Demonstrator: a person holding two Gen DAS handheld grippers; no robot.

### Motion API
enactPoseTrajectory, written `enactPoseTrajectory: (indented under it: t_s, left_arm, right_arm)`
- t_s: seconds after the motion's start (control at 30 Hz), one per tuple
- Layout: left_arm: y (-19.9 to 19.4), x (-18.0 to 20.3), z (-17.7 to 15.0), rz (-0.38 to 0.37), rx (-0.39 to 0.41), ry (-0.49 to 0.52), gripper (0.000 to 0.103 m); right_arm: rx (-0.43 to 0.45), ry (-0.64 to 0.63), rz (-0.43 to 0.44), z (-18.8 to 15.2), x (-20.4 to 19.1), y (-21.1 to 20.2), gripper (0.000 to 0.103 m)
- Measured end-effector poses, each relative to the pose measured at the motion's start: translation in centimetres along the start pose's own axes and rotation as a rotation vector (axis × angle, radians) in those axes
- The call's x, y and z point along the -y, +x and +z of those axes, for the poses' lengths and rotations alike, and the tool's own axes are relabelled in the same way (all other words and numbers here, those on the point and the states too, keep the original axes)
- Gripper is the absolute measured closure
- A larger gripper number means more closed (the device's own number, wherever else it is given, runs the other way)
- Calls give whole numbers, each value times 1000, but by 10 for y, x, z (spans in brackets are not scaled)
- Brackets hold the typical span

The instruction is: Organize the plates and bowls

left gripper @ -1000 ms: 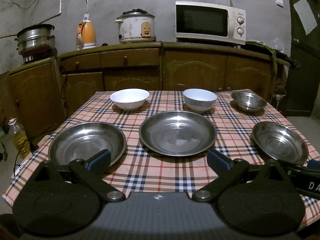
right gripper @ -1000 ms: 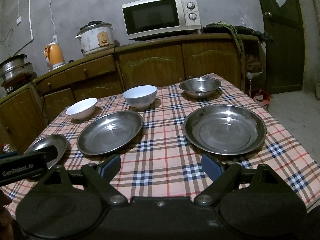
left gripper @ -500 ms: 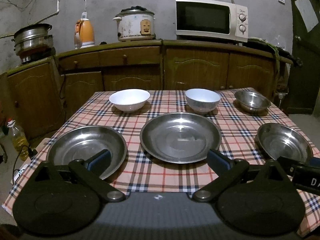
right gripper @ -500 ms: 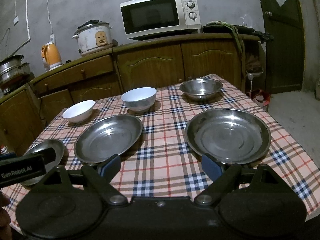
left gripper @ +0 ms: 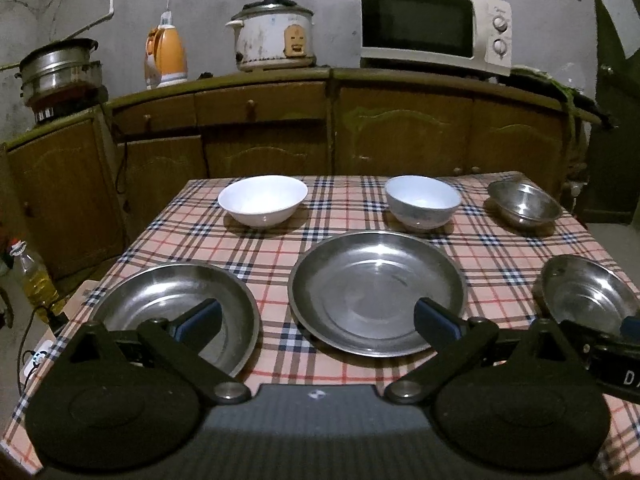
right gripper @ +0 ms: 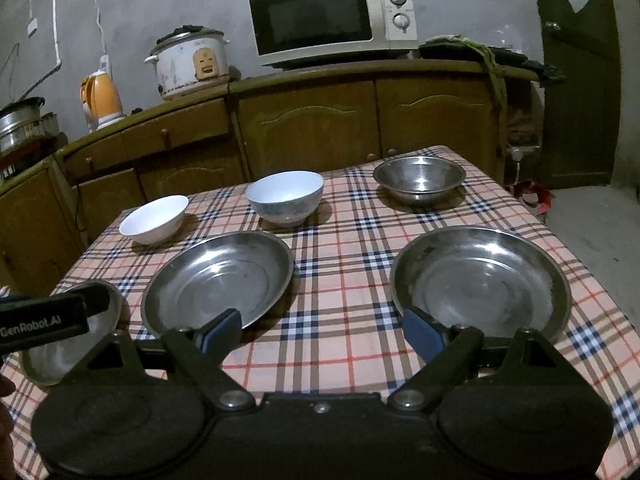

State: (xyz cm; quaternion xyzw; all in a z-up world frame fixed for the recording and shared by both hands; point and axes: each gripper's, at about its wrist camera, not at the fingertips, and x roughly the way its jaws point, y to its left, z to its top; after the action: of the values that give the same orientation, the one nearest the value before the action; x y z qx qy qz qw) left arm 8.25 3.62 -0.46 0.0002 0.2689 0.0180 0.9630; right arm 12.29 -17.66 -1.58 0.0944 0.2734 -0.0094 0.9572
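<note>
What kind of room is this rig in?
Most likely a home kitchen: a microwave and a rice cooker stand on wooden cabinets, and a table with a plaid cloth holds plates and bowls.

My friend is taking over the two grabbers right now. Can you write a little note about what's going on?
Left gripper: open, holding nothing, hovering over the near edge of the table.
Right gripper: open, holding nothing, near the same edge.
On the checked tablecloth: three steel plates in the near row, left plate, middle plate and right plate. Far row: white bowl, pale blue bowl, steel bowl.
Done: nothing stacked so far; every dish sits apart.
Left: gather the plates into one pile and the bowls into another. The closest plates look like the easiest start.
</note>
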Motion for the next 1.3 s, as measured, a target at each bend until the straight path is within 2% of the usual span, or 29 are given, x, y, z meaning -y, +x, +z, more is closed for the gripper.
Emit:
enactPoseTrajectory:
  t_s: [0.1,0.23,0.57,0.7,0.77,0.83,0.87,0.93,1.0,1.03,1.07,1.1,1.13,1.2,1.3]
  left_arm:
    - [17,-6,1,3,-55,-27,0]
    - [40,-11,6,17,-80,-19,0]
    - [111,-9,28,21,-80,10,3]
    - [137,-6,28,14,-128,22,12]
    - [150,-6,28,19,-157,30,16]
    - [161,-7,29,16,-185,28,28]
    - [166,-7,29,15,-202,27,33]
    - [173,-6,30,2,-229,24,52]
    - [178,-4,29,-5,-241,36,56]
    - [180,-2,29,-3,-236,43,63]
    - [180,-2,29,2,-233,52,69]
    - [178,-3,29,5,-230,53,79]
    - [177,-4,30,-2,-230,49,84]
    - [175,-4,32,-7,-240,50,88]
    - [167,-2,34,-9,-226,61,91]
  right_arm:
    - [-6,-13,8,4,-1,15,1]
    - [-16,-27,17,11,-1,43,1]
    - [-85,-45,51,27,0,125,1]
    - [-124,-35,52,29,2,151,3]
    - [-140,-20,68,30,3,161,8]
    - [-153,-19,76,31,2,170,10]
    - [-161,-22,85,31,1,175,14]
    - [-186,-19,100,31,0,183,20]
    - [-203,-14,108,29,-1,189,36]
    - [-199,-9,118,29,-1,191,40]
    - [-199,-5,124,29,-2,191,56]
    - [-200,-1,136,30,-3,191,76]
    - [-200,-3,145,31,-5,190,85]
    - [-195,-16,120,33,-9,189,86]
    - [-191,8,129,36,-3,183,86]
